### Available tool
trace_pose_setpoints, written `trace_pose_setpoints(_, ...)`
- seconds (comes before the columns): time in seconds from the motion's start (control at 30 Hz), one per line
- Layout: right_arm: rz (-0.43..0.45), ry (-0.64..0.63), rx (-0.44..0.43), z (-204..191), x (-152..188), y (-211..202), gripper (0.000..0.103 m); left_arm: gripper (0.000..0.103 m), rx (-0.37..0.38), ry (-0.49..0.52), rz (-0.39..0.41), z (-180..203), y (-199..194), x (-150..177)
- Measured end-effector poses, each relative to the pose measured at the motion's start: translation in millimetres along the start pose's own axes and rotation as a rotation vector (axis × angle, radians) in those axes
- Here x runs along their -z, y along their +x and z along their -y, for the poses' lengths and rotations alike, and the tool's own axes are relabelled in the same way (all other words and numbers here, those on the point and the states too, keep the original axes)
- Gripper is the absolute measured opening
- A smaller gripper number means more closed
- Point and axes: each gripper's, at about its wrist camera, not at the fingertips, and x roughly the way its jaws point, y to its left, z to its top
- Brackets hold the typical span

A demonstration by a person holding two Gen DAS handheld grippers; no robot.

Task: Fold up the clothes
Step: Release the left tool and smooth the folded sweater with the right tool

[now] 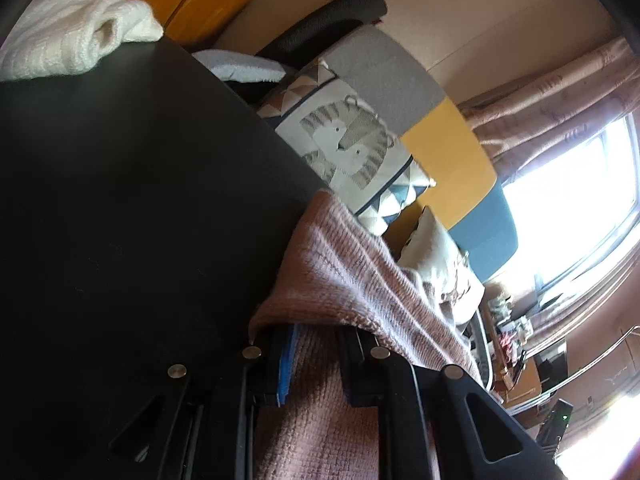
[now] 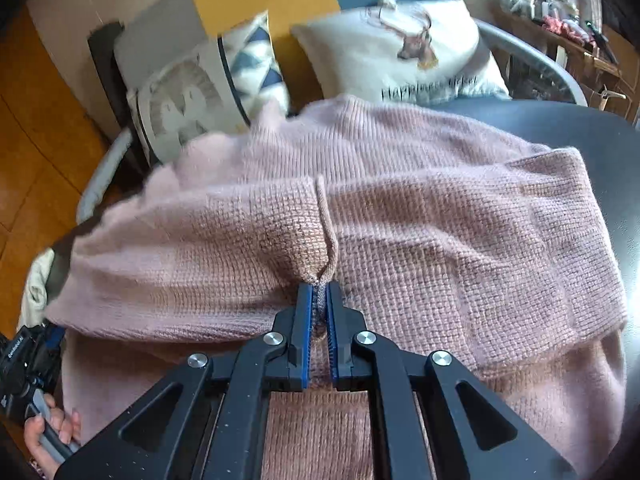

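A pink knit sweater (image 2: 440,220) lies folded across the black table (image 2: 600,140), its near edge doubled over. My right gripper (image 2: 319,288) is shut on a pinched ridge of that fold at the middle of the near side. In the left wrist view the pink sweater (image 1: 352,264) hangs over my left gripper (image 1: 316,344) and hides the fingertips. Knit fills the gap between the fingers, so it looks shut on a thick fold. The left gripper's body (image 2: 28,364) shows by the sweater's left end, held by a hand (image 2: 52,428).
A white knit garment (image 1: 68,32) lies at the far corner of the table (image 1: 120,200). Beyond the table edge is a sofa with a printed cushion (image 1: 344,140) and a white cushion (image 2: 400,52). A grey chair arm (image 2: 532,56), a bright window (image 1: 568,208) and cluttered shelves are to the right.
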Motion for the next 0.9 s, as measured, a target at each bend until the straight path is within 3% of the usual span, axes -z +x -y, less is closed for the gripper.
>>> trace_pose_setpoints(0.17, 0.052, -0.032, 0.003, -1.2, 5.6, 0.1, 0.007, 0.018, -0.04, 0.132, -0.055, 15.3, -18.7, 13.1)
trace_pose_setpoints(0.33, 0.104, -0.064, 0.007, -2.4, 11.2, 0.2, 0.008, 0.018, -0.022, 0.223, 0.066, 43.7, -47.6, 15.1)
trace_pose_setpoints(0.5, 0.116, -0.074, 0.015, -4.4, 13.2, 0.8, 0.008, 0.018, -0.061, 0.333, 0.048, 93.7, -7.3, 0.7)
trace_pose_setpoints(0.63, 0.121, -0.08, 0.022, -6.1, 14.3, 1.4, 0.008, 0.018, -0.218, 0.452, 0.019, 105.0, 33.6, -1.4)
trace_pose_setpoints(0.73, 0.125, -0.084, 0.027, -7.3, 15.2, 1.8, 0.008, 0.018, -0.3, 0.439, -0.035, 87.6, 48.7, 2.3)
trace_pose_setpoints(0.9, 0.13, -0.091, 0.035, -9.4, 16.5, 2.5, 0.008, 0.018, -0.26, 0.351, -0.032, 56.5, 39.6, 2.4)
